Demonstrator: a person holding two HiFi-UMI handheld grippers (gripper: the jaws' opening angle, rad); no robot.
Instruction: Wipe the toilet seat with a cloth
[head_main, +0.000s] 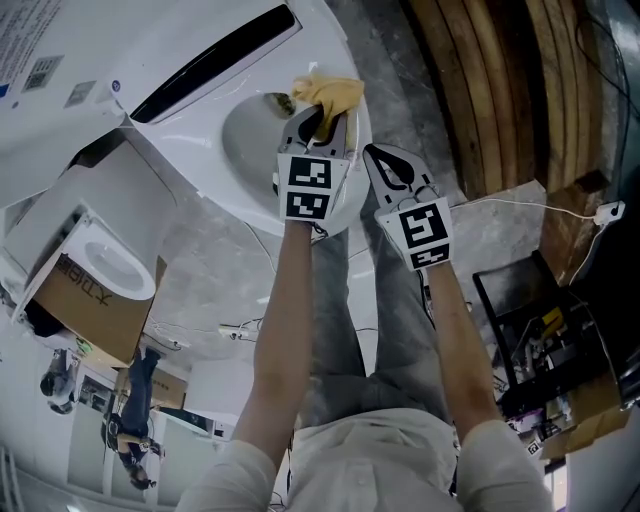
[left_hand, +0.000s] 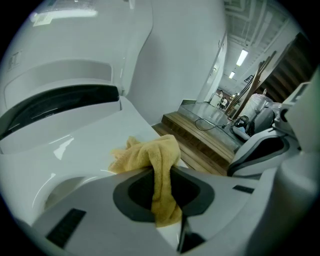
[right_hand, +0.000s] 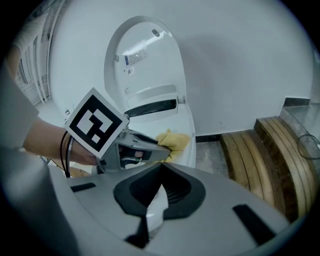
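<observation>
A white toilet fills the upper left of the head view, its lid (right_hand: 145, 55) raised and its seat (head_main: 250, 185) down around the bowl. My left gripper (head_main: 320, 125) is shut on a yellow cloth (head_main: 330, 93), which is bunched on the seat's far right part. In the left gripper view the cloth (left_hand: 150, 155) hangs down between the jaws of the left gripper (left_hand: 165, 200) and rests on the seat (left_hand: 65, 150). My right gripper (head_main: 385, 165) hovers just right of the toilet, shut and holding nothing. The right gripper (right_hand: 157, 197) looks at the left gripper (right_hand: 125, 145) and the cloth (right_hand: 174, 140).
Curved wooden planks (head_main: 510, 90) lie on the floor right of the toilet. A cardboard box (head_main: 90, 290) holding another white toilet stands at the left. A white cable with a plug (head_main: 605, 212) and a black rack (head_main: 540, 330) sit at the right. The person's grey-trousered legs are below.
</observation>
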